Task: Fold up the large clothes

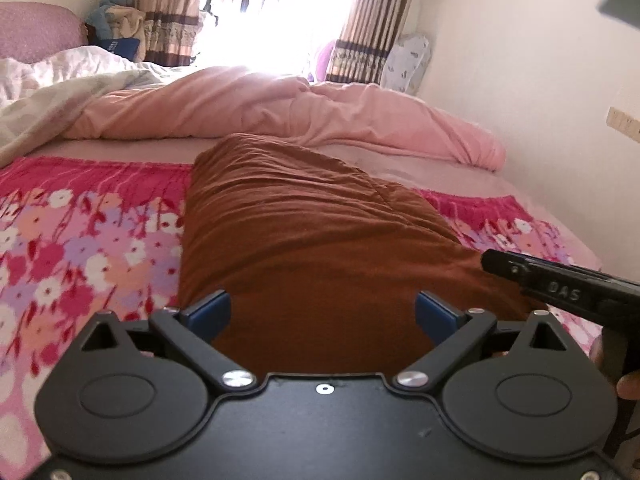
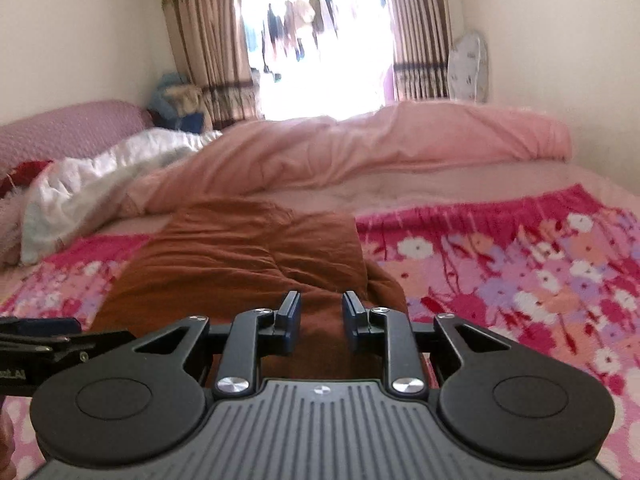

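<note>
One brown garment is lying lengthwise on the floral sheet, already folded into a long strip. The left gripper is hovering spread at its near end; the right gripper, half-closed, is pinching nothing. Likely next: both grasping that near edge and folding it far.

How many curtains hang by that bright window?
2. One striped curtain hangs at the window's left side, the other curtain at its right, both beyond the bed at the room's far end. Glare may hide more.
</note>
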Demonstrator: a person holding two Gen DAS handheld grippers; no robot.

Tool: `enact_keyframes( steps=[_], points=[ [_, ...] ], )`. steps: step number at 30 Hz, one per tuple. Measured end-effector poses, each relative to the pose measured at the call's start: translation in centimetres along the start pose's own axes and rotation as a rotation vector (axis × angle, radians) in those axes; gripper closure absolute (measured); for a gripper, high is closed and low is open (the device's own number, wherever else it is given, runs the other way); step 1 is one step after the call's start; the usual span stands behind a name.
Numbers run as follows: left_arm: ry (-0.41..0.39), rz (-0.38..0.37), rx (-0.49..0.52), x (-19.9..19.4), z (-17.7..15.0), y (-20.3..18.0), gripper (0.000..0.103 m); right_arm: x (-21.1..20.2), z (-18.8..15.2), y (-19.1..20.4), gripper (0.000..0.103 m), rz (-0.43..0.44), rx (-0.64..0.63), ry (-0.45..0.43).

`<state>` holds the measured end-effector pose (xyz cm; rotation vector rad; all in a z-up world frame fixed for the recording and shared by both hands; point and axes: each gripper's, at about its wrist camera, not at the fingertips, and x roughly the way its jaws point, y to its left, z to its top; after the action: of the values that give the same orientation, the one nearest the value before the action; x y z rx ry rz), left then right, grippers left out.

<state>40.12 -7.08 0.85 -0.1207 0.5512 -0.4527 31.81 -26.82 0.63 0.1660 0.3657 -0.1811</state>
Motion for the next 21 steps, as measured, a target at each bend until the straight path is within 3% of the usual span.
enact_keyframes(
  steps=[4,8,21],
  points=[
    [0.012,-0.009,-0.044,-1.1,-1.6,0.4,0.004,-2.3,-1.2,0.1,0.074,0.020,0.014,-0.007],
    [0.063,-0.022,-0.085,-0.1,-2.8,0.7,0.004,-2.0,-2.6,-0.4,0.074,-0.008,0.028,0.022],
    [0.072,0.036,-0.065,1.7,-4.2,0.9,0.004,-0.3,-5.3,-0.8,0.074,-0.016,0.065,0.073]
  ],
)
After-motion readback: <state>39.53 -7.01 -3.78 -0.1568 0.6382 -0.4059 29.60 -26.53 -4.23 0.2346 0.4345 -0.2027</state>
